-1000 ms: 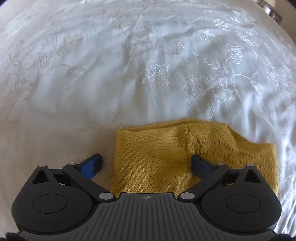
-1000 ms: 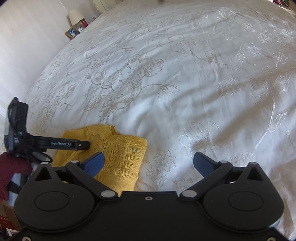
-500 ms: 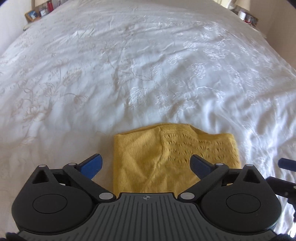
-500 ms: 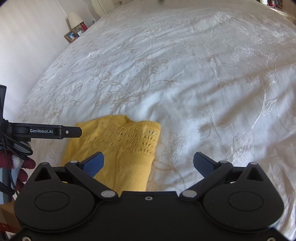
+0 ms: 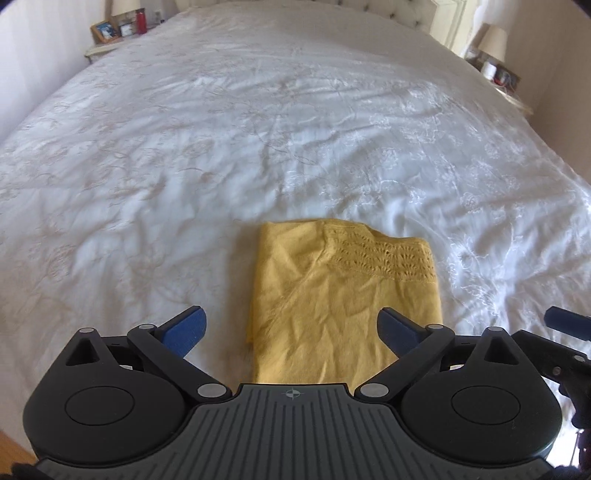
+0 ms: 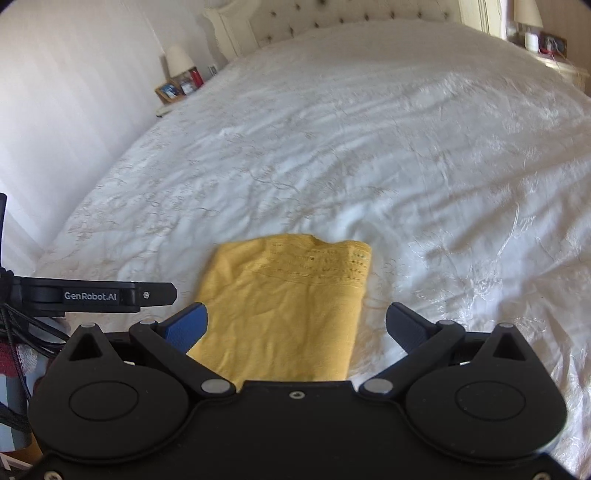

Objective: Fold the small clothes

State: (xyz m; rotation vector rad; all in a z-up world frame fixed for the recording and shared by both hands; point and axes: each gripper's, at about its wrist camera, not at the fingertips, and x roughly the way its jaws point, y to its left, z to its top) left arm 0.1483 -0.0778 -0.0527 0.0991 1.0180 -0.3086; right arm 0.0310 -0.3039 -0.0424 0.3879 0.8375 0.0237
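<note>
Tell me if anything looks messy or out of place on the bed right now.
Nothing stands out. The yellow garment lies folded in a tidy rectangle on the white bedspread, only lightly creased. The left gripper and right gripper are open, holding nothing.

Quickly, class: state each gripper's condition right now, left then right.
Left gripper: open, holding nothing, above the yellow garment.
Right gripper: open, holding nothing.

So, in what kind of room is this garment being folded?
Most likely a bedroom: the yellow garment lies on a large bed with a white embroidered cover, a tufted headboard stands behind it, and a lamp sits on a bedside table.
</note>
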